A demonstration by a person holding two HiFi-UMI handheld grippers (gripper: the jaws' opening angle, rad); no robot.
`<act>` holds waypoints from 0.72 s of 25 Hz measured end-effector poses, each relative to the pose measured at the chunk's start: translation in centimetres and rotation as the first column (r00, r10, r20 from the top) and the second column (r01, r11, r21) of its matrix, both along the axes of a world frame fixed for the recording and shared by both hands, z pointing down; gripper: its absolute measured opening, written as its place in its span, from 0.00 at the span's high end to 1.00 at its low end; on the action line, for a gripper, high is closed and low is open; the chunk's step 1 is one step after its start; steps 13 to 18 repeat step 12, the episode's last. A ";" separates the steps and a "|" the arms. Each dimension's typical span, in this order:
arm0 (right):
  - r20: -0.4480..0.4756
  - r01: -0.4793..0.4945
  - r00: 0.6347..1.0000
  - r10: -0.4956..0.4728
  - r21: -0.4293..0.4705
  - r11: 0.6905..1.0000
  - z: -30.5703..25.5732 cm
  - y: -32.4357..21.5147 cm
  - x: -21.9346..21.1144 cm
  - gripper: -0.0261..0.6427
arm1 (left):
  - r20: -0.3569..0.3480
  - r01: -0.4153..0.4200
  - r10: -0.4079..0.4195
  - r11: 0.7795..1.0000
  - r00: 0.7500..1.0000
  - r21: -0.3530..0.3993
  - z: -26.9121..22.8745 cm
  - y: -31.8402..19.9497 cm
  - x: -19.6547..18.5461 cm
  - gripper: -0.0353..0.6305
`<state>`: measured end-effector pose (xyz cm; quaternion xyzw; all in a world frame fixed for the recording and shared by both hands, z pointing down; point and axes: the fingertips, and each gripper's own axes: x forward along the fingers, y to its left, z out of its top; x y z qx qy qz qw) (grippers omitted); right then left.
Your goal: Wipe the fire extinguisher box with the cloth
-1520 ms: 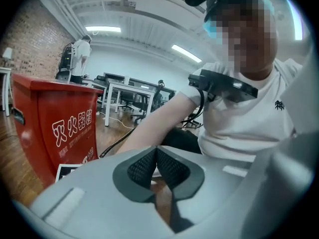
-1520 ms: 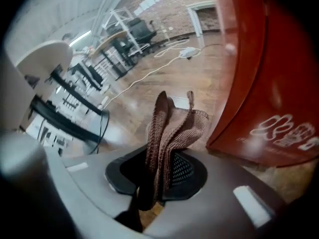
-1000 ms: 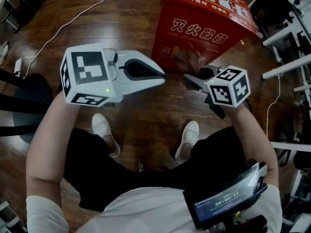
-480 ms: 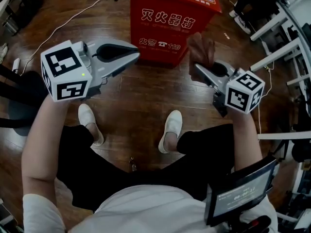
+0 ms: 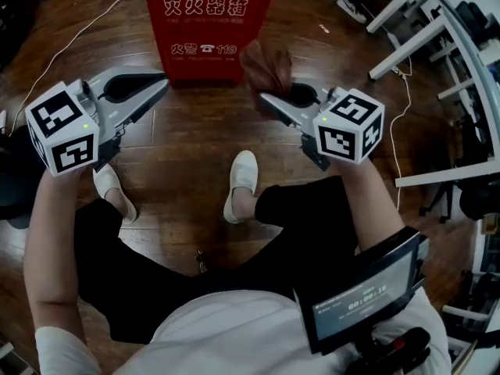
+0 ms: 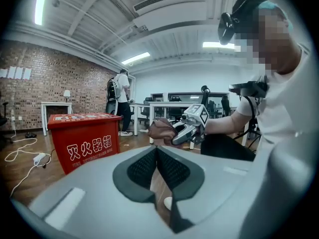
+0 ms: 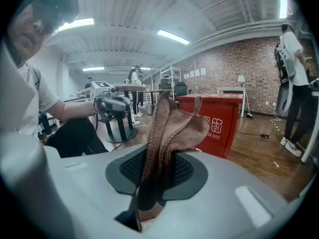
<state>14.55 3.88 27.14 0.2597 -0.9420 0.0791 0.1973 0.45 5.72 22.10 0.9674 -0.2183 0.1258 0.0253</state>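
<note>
The red fire extinguisher box (image 5: pixel 205 28) stands on the wood floor ahead of me, with white characters on its front; it also shows as the red box (image 6: pixel 87 139) in the left gripper view and the red box (image 7: pixel 214 119) in the right gripper view. My right gripper (image 5: pixel 263 97) is shut on a brown knitted cloth (image 5: pixel 267 65), which bunches up above the jaws as the cloth (image 7: pixel 169 128). It hovers to the right of the box's front, apart from it. My left gripper (image 5: pixel 160 82) is shut with nothing in it, low beside the box's left front corner.
White desk frames (image 5: pixel 422 22) and cables crowd the right side. A white cable (image 5: pixel 70 23) and power strip (image 6: pixel 39 158) lie on the floor left of the box. My feet (image 5: pixel 241 184) are just behind the grippers. A person (image 6: pixel 120 101) stands beyond the box.
My view has shifted so the box now sits further left and higher. Both grippers have stayed shut, the right one still holding the cloth and now beside the box's right front.
</note>
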 end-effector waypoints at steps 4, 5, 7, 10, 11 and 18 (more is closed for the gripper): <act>-0.001 0.007 1.000 -0.007 0.002 1.000 0.3 1.2 1.2 0.84 | 0.001 0.010 -0.010 1.000 1.000 -0.004 0.4 1.2 1.7 0.94; 0.002 0.008 1.000 -0.008 0.005 1.000 0.3 1.5 1.4 0.84 | 0.001 0.012 -0.012 1.000 1.000 -0.004 0.6 1.4 2.0 0.94; 0.005 0.011 1.000 -0.011 0.011 1.000 0.3 2.0 1.7 0.84 | -0.002 0.011 -0.011 1.000 1.000 -0.008 0.9 2.0 2.5 0.94; 0.004 0.010 1.000 -0.010 0.018 1.000 0.4 2.7 2.5 0.84 | -0.002 0.001 -0.001 1.000 1.000 -0.008 1.4 2.7 3.7 0.94; 0.000 0.009 1.000 -0.009 0.020 1.000 0.5 2.9 2.8 0.84 | -0.002 -0.005 0.005 1.000 1.000 -0.005 1.5 2.9 4.1 0.94; -0.003 0.007 1.000 -0.007 0.021 1.000 0.5 3.1 3.1 0.84 | -0.003 -0.011 0.011 1.000 1.000 -0.002 1.6 3.1 4.6 0.94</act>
